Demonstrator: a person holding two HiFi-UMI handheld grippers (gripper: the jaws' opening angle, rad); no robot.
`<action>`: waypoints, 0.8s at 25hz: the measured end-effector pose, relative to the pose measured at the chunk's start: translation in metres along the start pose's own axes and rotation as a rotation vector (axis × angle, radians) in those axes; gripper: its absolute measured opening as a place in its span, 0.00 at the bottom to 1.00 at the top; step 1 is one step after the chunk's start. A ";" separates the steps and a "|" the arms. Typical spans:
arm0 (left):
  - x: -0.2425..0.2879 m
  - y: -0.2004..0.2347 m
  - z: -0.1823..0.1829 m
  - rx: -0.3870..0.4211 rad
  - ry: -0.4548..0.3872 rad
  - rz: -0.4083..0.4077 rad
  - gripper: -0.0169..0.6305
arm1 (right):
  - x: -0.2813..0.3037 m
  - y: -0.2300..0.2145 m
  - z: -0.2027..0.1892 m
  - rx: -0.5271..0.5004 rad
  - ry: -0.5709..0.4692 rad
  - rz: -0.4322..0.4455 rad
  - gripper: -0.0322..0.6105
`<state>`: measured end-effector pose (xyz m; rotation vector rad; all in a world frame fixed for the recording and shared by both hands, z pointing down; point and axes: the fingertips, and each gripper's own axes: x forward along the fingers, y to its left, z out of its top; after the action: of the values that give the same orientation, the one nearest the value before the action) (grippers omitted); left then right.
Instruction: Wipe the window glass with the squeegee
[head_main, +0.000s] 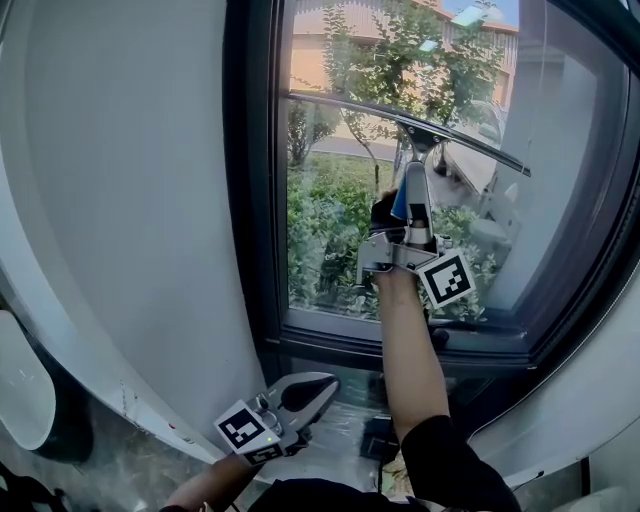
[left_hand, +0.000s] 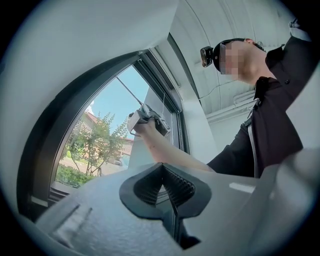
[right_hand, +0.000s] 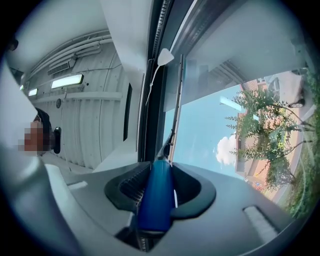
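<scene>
The squeegee's long thin blade (head_main: 440, 135) lies slanted across the upper window glass (head_main: 330, 230). Its blue handle (head_main: 398, 206) runs down into my right gripper (head_main: 410, 195), which points up at the pane and is shut on it. In the right gripper view the blue handle (right_hand: 157, 195) sits clamped between the dark pads, and the blade (right_hand: 176, 110) rests along the glass. My left gripper (head_main: 318, 388) hangs low by the wall under the sill, shut, with nothing in it. The left gripper view shows its pads (left_hand: 150, 186) pressed together and the right gripper (left_hand: 148, 120) far off at the window.
A dark window frame (head_main: 250, 200) borders the glass, with the sill (head_main: 400, 335) below. A white curved wall (head_main: 130, 200) fills the left. Trees and buildings stand outside. A white rounded object (head_main: 20, 390) sits at the lower left. The person's dark sleeve (left_hand: 280, 115) is close on the right.
</scene>
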<state>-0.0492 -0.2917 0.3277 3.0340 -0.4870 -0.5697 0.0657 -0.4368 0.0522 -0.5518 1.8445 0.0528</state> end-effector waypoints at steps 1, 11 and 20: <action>0.000 0.000 -0.001 -0.001 0.002 -0.002 0.02 | -0.002 0.000 -0.001 0.004 0.007 -0.002 0.26; 0.007 -0.007 -0.016 -0.044 0.020 -0.027 0.02 | -0.026 -0.006 -0.002 0.016 0.042 -0.023 0.26; 0.009 -0.019 -0.008 -0.084 -0.016 -0.061 0.02 | -0.045 -0.006 -0.005 0.014 0.032 -0.057 0.26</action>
<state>-0.0329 -0.2763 0.3310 2.9753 -0.3619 -0.6010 0.0747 -0.4279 0.0962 -0.5979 1.8574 -0.0068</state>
